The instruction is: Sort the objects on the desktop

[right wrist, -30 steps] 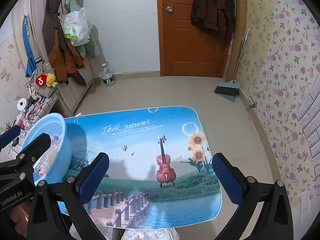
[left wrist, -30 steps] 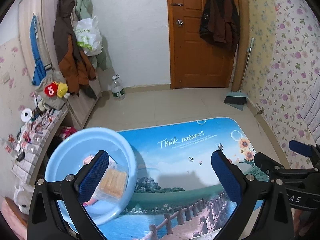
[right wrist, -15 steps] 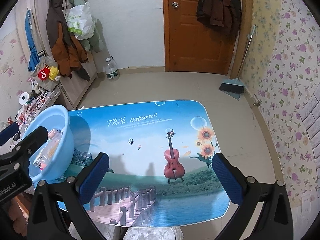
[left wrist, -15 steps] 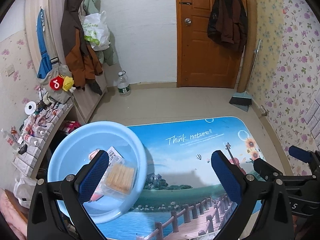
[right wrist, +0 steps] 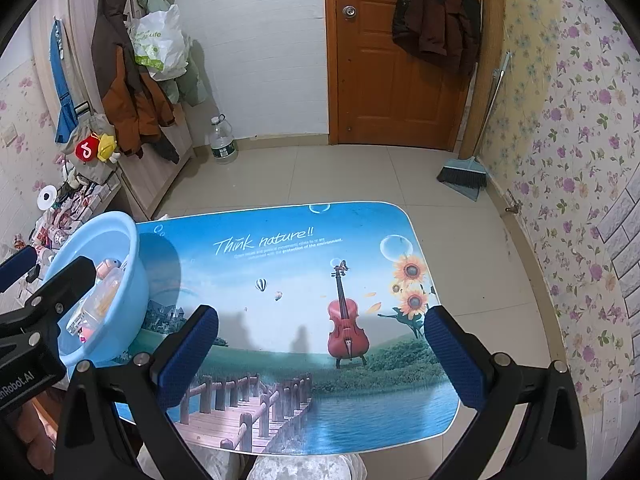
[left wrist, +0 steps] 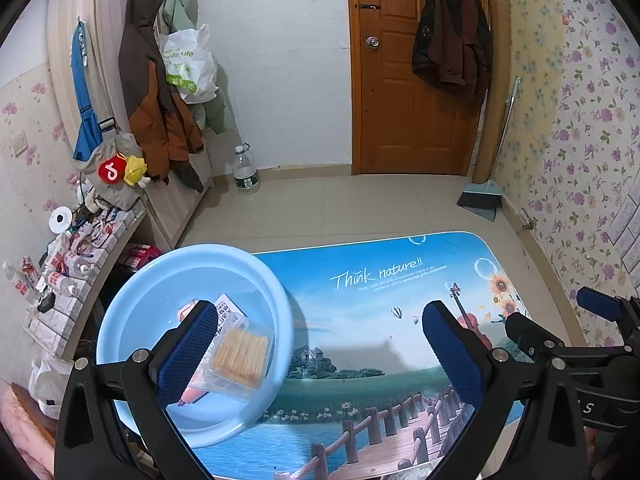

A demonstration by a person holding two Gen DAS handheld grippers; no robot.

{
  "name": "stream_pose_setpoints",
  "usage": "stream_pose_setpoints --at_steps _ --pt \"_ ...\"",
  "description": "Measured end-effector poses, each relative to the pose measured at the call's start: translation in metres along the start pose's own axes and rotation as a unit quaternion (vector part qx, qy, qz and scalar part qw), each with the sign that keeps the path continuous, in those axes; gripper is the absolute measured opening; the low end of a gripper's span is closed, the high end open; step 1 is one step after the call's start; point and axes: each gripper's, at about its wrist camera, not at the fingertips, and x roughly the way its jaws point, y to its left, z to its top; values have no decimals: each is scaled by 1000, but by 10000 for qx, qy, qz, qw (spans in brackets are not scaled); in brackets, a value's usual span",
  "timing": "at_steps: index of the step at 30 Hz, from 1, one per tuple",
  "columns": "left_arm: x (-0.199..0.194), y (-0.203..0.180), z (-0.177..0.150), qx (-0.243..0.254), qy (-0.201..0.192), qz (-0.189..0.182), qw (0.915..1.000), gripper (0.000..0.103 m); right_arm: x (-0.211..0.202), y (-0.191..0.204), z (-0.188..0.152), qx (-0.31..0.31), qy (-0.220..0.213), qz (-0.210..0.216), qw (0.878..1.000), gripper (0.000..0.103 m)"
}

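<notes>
Toothpick box (left wrist: 240, 354), clear with pale sticks inside, is lying in the blue basin (left wrist: 132, 320) just ahead of our left gripper (left wrist: 320, 354), off toward its left finger, its long axis running roughly away from us. We are holding both grippers wide open and gripping nothing. Our right gripper (right wrist: 320, 352) is hovering over the bare printed table (right wrist: 288, 264), with the basin well to its left, so the left hand is plainly the nearer one. Beside the box we are seeing a pinkish item (left wrist: 188, 310) and a white label (too hidden to name). As we judge it, the sorting is looking nearly finished. Farther off, a broom (right wrist: 464, 174) is leaning by the door (right wrist: 388, 60).
</notes>
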Motion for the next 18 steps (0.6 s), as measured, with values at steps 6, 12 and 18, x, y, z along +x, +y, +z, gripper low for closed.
stream_pose_setpoints --at_steps 6,12,18 --pt "0 -3 -4 -3 44 13 10000 103 0 -1 -1 2 19 12 10000 103" --pt "3 -4 -9 -11 107 4 9999 103 2 -1 -5 -5 73 11 10000 103" --pt "3 -3 -10 0 109 -2 9999 103 3 0 -5 -10 81 13 10000 103"
